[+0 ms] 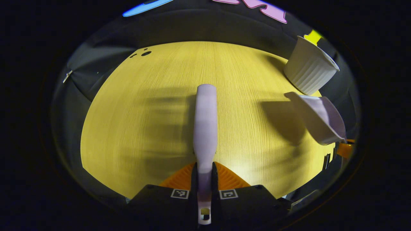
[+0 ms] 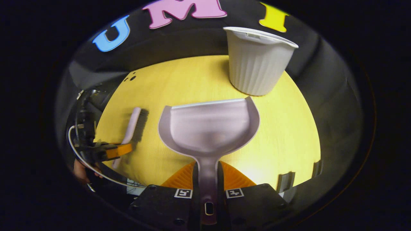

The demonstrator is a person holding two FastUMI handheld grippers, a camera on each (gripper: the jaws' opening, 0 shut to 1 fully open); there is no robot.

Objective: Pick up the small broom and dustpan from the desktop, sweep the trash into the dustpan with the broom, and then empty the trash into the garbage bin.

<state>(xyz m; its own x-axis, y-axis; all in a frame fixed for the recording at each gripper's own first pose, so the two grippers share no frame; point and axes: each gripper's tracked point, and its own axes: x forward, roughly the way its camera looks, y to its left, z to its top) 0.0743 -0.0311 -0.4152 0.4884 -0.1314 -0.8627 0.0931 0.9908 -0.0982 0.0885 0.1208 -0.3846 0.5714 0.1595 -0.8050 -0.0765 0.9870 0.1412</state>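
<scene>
The small broom [image 1: 205, 122] sits clamped by its handle between my left gripper [image 1: 205, 175] fingers, its pale back pointing straight out over the wooden desktop [image 1: 144, 128]. In the left gripper view I see, to the right of it, the dustpan [image 1: 321, 117] held tilted above the desk edge, with the white ribbed garbage bin [image 1: 310, 67] just beyond it, near the far right corner. In the right gripper view the broom [image 2: 131, 126] appears at the left, bristles dark along its side, gripped by the other tool, with a hand [image 2: 80, 170] behind. At centre my right gripper [image 2: 207, 176] is clenched on the dustpan's [image 2: 208, 128] handle, the scoop facing up. I can see no trash in it. The bin [image 2: 257, 61] stands upright just past the pan's front lip.
</scene>
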